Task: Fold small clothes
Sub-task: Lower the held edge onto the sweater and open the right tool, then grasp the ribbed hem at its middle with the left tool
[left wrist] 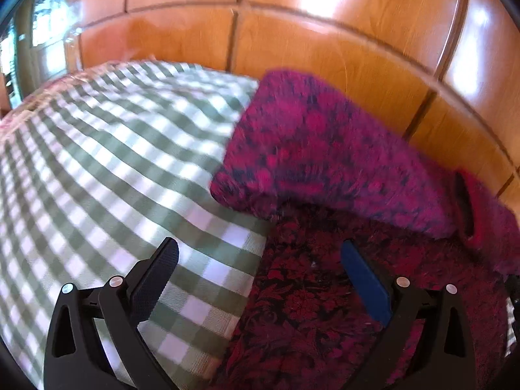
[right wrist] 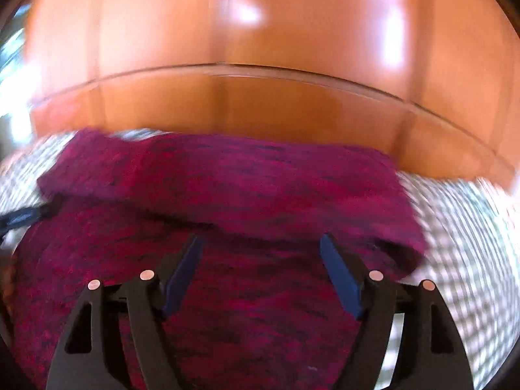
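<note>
Both grippers — left [left wrist: 260,253] and right [right wrist: 261,247] — gape wide, gripping nothing, above the magenta garment [right wrist: 227,188] on checked cloth [left wrist: 113,162]

Green-and-white checked cloth [left wrist: 113,162] covering the surface — fuzzy magenta garment [left wrist: 325,149] lying on it, partly folded over itself.

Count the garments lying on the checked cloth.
1. A single magenta knit garment lies on the green-and-white checked cloth, its upper part folded back over itself. Both open tongs hover above it. More clothes may lie outside these views.
</note>
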The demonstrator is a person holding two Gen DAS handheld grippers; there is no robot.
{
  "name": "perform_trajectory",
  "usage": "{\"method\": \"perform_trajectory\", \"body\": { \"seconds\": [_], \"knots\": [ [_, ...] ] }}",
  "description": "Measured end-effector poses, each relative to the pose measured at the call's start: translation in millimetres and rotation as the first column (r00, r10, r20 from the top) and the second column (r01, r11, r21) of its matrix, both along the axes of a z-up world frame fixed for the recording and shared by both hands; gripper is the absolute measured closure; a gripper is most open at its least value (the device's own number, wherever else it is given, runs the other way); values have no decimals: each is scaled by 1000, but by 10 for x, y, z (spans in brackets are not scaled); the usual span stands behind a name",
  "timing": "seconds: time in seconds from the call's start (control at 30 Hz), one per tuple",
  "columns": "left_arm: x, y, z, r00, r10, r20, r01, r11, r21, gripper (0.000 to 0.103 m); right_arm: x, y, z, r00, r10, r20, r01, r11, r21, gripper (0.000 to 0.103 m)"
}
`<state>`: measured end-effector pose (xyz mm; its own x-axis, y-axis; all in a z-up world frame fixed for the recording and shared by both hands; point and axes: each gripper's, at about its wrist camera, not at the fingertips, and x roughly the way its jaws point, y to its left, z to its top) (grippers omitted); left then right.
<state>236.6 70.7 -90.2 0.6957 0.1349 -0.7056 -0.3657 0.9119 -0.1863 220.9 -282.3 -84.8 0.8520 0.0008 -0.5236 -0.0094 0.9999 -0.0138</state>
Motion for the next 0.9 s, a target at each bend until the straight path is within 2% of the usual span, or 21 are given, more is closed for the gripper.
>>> {"method": "perform_trajectory", "body": {
  "seconds": [0.03,0.1,0.23,0.3,0.37,0.43,0.53,0.63,0.7,0.8,0.9],
  "knots": [
    [-47,-18,86,999,-16,37,17,1000,-12,6,-3,-172,-21,995,-101,-7,101,994,44,22],
    [-159,-137,285,991,-70,118,72,997,-12,6,-5,-417,-73,976,-214,-33,217,969,116,21],
    [-160,-490,602,960,-199,196,201,979,7,7,9,-781,-187,932,-342,-118,360,911,200,19],
    [-34,-675,692,942,-261,212,270,963,-12,16,41,-899,-256,911,-375,-171,407,880,243,18],
    [151,-849,704,930,-315,191,326,945,-28,28,82,-985,-303,897,-390,-209,438,852,287,18],
    [357,-993,665,920,-358,158,369,928,-49,33,79,-1081,-344,893,-389,-229,447,832,329,18],
    [717,-1208,519,911,-405,79,411,908,-86,37,74,-1058,-330,896,-383,-227,442,824,354,18],
    [1010,-1440,314,893,-449,-10,446,890,-91,49,44,-999,-304,897,-386,-217,441,828,348,18],
    [1072,-1467,259,884,-467,-13,463,881,-95,61,88,-998,-329,895,-383,-229,443,827,345,18],
    [1075,-1506,295,864,-503,1,502,861,-80,89,145,-996,-354,890,-380,-252,449,825,343,17],
    [999,-1370,434,853,-521,36,521,846,-112,101,176,-998,-360,887,-383,-258,454,825,336,17]
  ]
}}
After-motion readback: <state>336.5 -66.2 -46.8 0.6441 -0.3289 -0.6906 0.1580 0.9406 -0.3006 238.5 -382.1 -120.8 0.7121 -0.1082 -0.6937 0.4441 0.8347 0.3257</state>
